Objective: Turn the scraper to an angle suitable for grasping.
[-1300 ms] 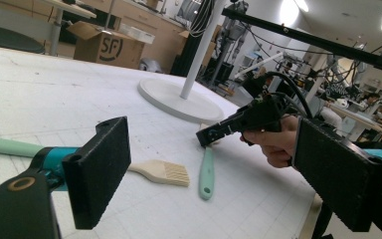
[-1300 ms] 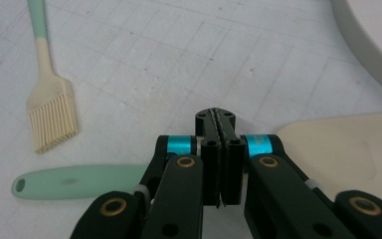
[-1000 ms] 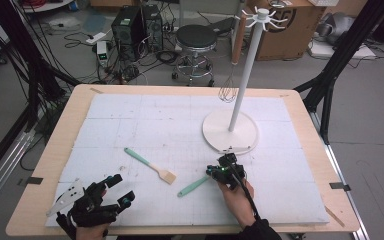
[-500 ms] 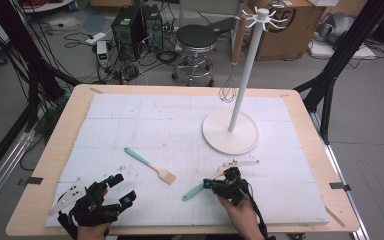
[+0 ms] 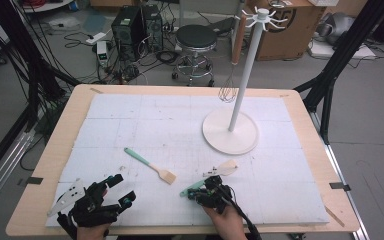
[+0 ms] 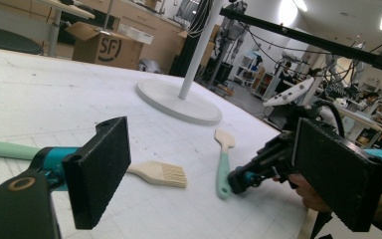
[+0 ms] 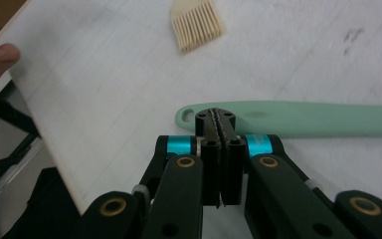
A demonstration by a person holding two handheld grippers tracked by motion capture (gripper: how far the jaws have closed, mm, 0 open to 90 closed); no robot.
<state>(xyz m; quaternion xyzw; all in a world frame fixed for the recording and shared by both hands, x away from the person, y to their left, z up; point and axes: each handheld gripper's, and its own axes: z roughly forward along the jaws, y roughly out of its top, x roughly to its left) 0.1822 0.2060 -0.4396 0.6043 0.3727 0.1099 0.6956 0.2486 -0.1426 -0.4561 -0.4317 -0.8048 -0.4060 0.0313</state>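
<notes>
The mint-green-handled spatula w/ pale wooden blade [image 5: 215, 176] is lying flat on the white foam-covered table [image 5: 180, 125], near edge, right of centre, blade pointing far-right. The right claw [image 5: 206, 192] is sitting at the handle's near end; in the right gripper view its jaws are pressed together w/ nothing between them, tips just touching or hovering at the green handle [image 7: 298, 119] — can't tell which. The left claw [image 5: 117, 187] is resting at the near-left corner, jaws standing wide, holding nothing. Btwn the two claws, slightly farther, a mint-handled brush w/ pale bristles [image 5: 150, 166] is lying apart from the spatula. Far right, a white round-based rack pole [image 5: 240, 95] is standing upright, w/ a wood-handled wire whisk [image 5: 230, 75] hanging from its top hooks.
</notes>
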